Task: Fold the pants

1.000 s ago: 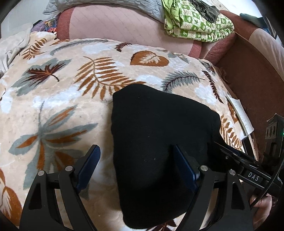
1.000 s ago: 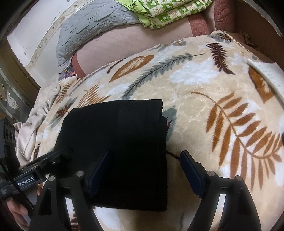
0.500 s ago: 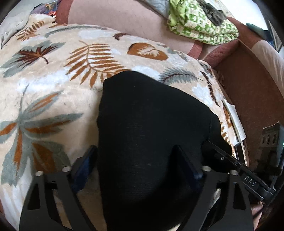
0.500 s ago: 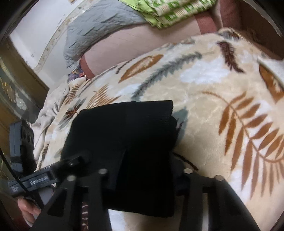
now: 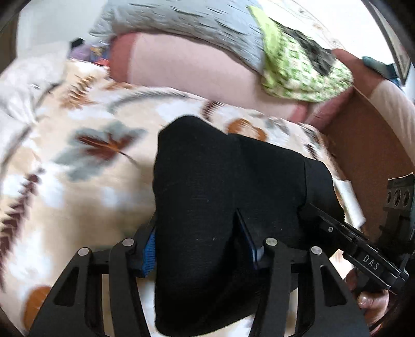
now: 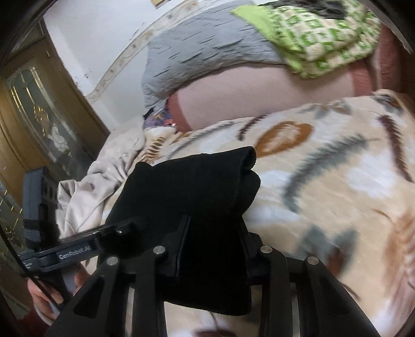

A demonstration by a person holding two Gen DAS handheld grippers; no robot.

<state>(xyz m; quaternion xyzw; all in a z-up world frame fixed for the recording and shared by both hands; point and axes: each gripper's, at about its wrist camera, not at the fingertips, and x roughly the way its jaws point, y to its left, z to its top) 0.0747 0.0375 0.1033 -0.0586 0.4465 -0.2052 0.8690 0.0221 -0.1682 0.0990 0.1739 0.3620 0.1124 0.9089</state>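
The black pants (image 5: 223,186) are folded into a thick bundle over the leaf-patterned blanket (image 5: 77,166). My left gripper (image 5: 199,248) is shut on the bundle's near left edge, its blue pads pressed into the cloth. My right gripper (image 6: 215,243) is shut on the bundle's near right edge; the pants (image 6: 192,189) show in the right wrist view with the fold raised off the blanket (image 6: 337,181). Each view shows the other gripper at the side of the bundle.
A pink bolster (image 5: 197,70) lies at the back with a grey quilt (image 5: 186,23) and a green patterned cloth (image 5: 303,67) on it. A brown bed board (image 5: 368,145) stands at the right. A wooden door (image 6: 39,109) stands at the left.
Both grippers moved onto the folded pants and shut on them. The bundle has lifted and moved toward the back of the bed; the views tilted upward.
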